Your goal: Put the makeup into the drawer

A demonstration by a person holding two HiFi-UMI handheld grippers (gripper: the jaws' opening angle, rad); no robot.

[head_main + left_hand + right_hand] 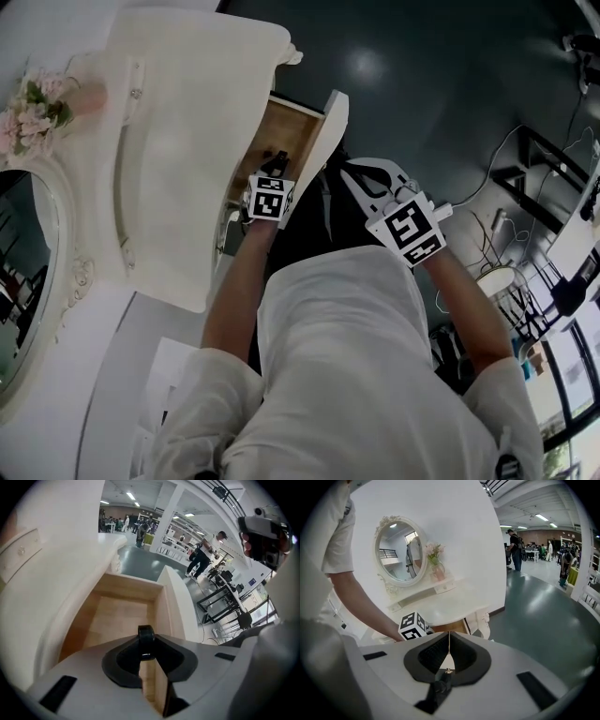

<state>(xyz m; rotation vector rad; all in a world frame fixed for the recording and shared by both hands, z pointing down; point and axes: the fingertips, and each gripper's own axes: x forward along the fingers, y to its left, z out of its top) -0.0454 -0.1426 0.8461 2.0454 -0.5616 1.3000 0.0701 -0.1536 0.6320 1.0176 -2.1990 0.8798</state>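
Open lab hall: white vanity (178, 141), metal racks (220, 603), strip lights (542, 517)

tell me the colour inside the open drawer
Pale natural wood inside the drawer, clearest in the left gripper view.

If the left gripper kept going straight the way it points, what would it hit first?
Most likely the bare wooden floor of the open drawer; the left gripper, its jaws holding a small black makeup item, points down into it. Depth is unclear.
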